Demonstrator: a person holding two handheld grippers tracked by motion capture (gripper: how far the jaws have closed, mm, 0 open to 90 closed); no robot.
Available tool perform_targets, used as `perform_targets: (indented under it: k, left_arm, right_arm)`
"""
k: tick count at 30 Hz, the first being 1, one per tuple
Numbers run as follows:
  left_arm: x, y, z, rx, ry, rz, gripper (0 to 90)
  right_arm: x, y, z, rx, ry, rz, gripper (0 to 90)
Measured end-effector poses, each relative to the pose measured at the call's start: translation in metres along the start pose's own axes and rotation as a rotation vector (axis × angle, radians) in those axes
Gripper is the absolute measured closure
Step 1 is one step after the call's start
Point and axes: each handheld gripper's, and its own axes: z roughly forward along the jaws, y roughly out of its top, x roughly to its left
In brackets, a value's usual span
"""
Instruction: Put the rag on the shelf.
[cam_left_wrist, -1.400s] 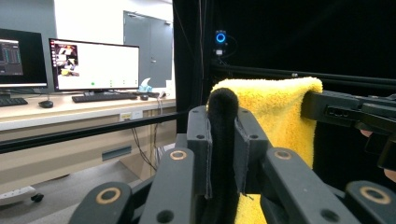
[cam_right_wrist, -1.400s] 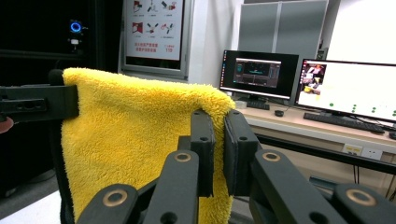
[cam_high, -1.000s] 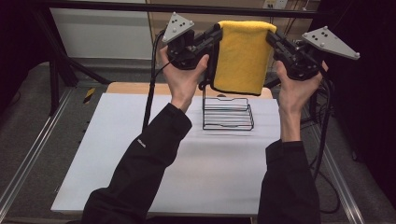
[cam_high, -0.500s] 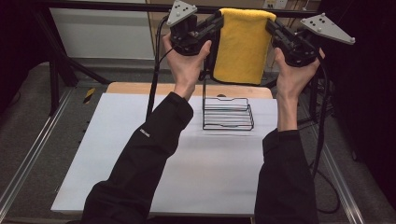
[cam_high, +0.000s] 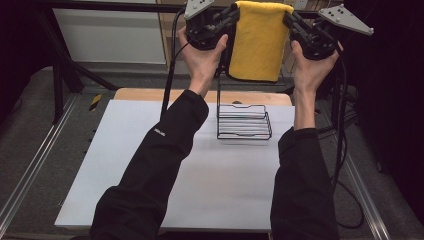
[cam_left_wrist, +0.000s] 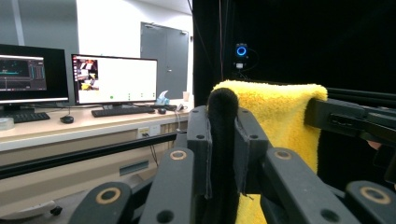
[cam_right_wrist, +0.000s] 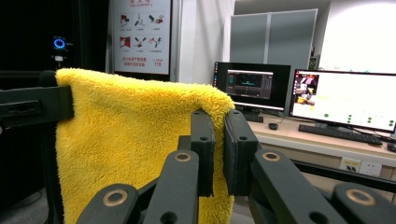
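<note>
White tabletop (cam_high: 150, 165) lies far below the yellow towel (cam_high: 259, 42), which has risen higher over the last second, folded and stretched between the left gripper (cam_high: 231, 17) and right gripper (cam_high: 290, 20), jaws pinching its top corners, above the far-edge wire rack (cam_high: 243, 121), likely for draping.

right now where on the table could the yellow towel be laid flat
The white table top lies bare left of the black wire rack and across the whole near half between the two dark sleeves. The one crowded spot is the far middle, where that rack stands below the folded fluffy yellow towel held up by the left tongs and right tongs.
</note>
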Motion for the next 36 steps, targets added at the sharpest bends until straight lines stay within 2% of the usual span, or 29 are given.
perform_targets:
  k: [5,7,11,17,25,29,36]
  left_arm:
    - [0.01,-0.011,0.005,0.018,0.006,-0.001,78.6]
    - [0.013,-0.016,0.006,0.031,0.006,0.012,78.6]
    - [0.016,-0.027,0.005,0.048,-0.01,0.014,78.6]
    - [0.011,-0.041,0.001,0.076,-0.03,0.032,78.6]
    - [0.003,-0.057,-0.005,0.101,-0.072,0.02,78.5]
    - [0.0,-0.062,-0.01,0.108,-0.094,0.029,78.5]
    - [-0.004,-0.07,-0.014,0.135,-0.107,0.04,78.4]
  right_arm:
    - [-0.001,-0.008,0.009,0.028,0.005,-0.016,84.1]
    - [-0.001,-0.012,0.011,0.037,0.008,-0.021,84.1]
    - [-0.003,-0.023,0.013,0.058,0.018,-0.018,84.1]
    - [-0.004,-0.036,0.003,0.086,0.024,-0.015,84.1]
    - [-0.007,-0.05,-0.012,0.128,0.039,-0.012,84.0]
    - [-0.007,-0.054,-0.02,0.129,0.05,-0.021,83.9]
    - [-0.005,-0.06,-0.028,0.148,0.054,-0.03,83.8]
